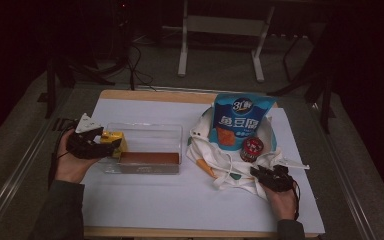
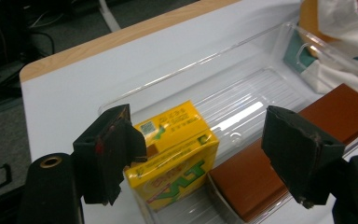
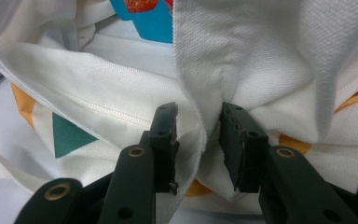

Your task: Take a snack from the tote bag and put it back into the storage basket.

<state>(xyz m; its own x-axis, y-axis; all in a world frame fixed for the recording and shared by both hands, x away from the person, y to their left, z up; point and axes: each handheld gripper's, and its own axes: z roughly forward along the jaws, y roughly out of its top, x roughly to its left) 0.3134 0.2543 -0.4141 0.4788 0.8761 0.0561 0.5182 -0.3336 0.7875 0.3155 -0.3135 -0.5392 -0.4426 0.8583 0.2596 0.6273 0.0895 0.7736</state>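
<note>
A: Yellow cardboard drink carton (image 2: 172, 154), where is it?

B: It stands in the left end of the clear plastic tray (image 1: 145, 145), beside a flat brown rectangular block (image 1: 149, 158) that lies along the tray's near wall. In the left gripper view the carton's end touches the block.

A: And what carries the tray?

B: A table (image 1: 145, 200) with a white top and a pale wooden edge. Grey floor runs round it, and the white legs of a stand (image 1: 182, 50) rise behind it in a dark room.

A: What about the left hand-held gripper (image 1: 100, 145)?

B: It is held level, pointing right, at the tray's left end. Its jaws are spread wide. The carton sits between them, nearer the left pad (image 2: 116, 149), but I cannot tell whether that pad touches it; the other pad is clear of it, over the block.

A: Where is the right hand-held gripper (image 1: 260, 172)?

B: It lies low on the table near the front, pointing left into a white cloth tote bag with orange and green patches (image 1: 230, 170). Its jaws pinch a fold of the white cloth.

A: Anything in the bag?

B: A blue and white snack pouch (image 1: 240, 120) stands upright in it, and a small red-lidded can (image 1: 252, 149) sits just in front.
</note>
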